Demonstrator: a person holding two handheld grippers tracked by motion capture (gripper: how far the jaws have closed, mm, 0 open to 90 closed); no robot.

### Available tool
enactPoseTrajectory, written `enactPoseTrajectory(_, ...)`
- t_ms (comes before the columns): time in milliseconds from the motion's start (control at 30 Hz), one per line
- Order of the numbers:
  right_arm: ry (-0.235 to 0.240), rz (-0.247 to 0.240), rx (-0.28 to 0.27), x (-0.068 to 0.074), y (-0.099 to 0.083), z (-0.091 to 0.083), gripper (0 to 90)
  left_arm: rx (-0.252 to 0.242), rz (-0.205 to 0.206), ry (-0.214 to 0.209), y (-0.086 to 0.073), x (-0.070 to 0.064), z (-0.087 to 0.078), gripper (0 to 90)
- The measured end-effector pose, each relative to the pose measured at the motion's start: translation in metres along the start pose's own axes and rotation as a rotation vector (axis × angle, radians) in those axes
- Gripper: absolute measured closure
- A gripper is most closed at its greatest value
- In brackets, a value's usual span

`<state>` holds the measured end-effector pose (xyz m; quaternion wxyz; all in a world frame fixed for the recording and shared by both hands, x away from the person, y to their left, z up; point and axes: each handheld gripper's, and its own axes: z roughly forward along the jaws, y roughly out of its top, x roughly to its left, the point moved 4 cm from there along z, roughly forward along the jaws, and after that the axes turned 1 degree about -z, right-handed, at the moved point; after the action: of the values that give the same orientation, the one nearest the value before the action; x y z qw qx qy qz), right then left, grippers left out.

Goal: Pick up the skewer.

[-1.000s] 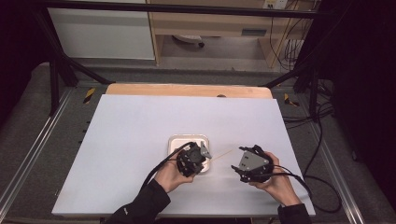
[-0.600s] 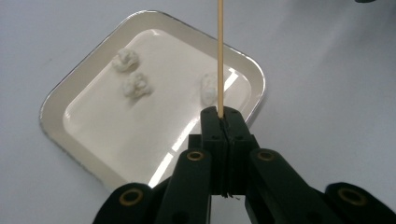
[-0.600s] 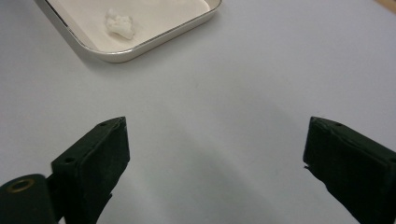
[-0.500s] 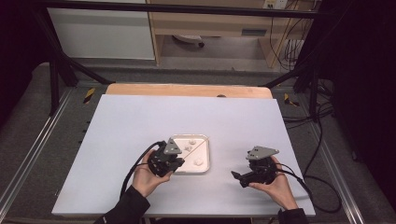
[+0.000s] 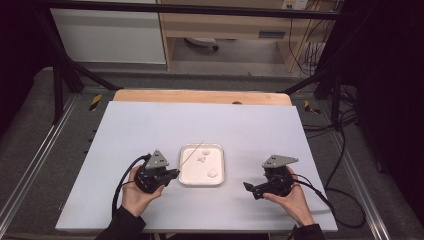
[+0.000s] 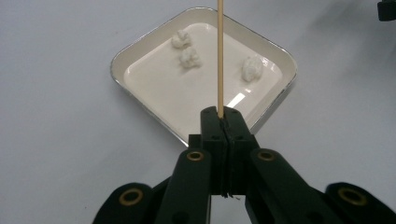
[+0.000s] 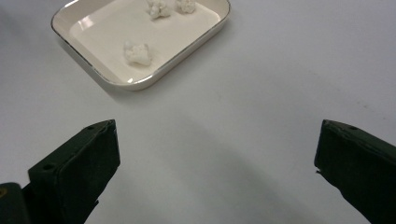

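The left tongs (image 6: 223, 122) are pinching a thin wooden skewer (image 6: 219, 56) angled over the tray (image 6: 140, 51) of three white pieces (image 6: 189, 58) mid-surface. The right tongs (image 7: 217, 168), spread empty, are hovering nearby. A steep jab is likely to slide a piece away.

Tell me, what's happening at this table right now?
A person works with two hand-held grippers. The left gripper is shut on a thin wooden skewer that reaches over a small white tray holding three white popcorn-like pieces. The right gripper hangs open above the white table, apart from the tray.
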<state>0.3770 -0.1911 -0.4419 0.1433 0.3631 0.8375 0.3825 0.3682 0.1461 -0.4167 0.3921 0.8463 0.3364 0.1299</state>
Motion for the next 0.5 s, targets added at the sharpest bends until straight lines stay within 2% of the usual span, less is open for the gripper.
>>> enactPoseTrajectory(200,0.003,0.007,0.003,0.007,0.012,0.008,0.7,-0.036,-0.026,0.007,-0.013,0.008,-0.006,88.7)
enactPoseTrajectory(333,0.013,0.015,-0.013,0.013,0.022,0.015,0.8,-0.058,-0.043,0.01,-0.02,0.012,-0.011,88.7)
enactPoseTrajectory(500,0.016,0.022,-0.03,0.021,0.034,0.023,0.8,-0.062,-0.058,0.008,-0.027,0.015,-0.014,88.7)
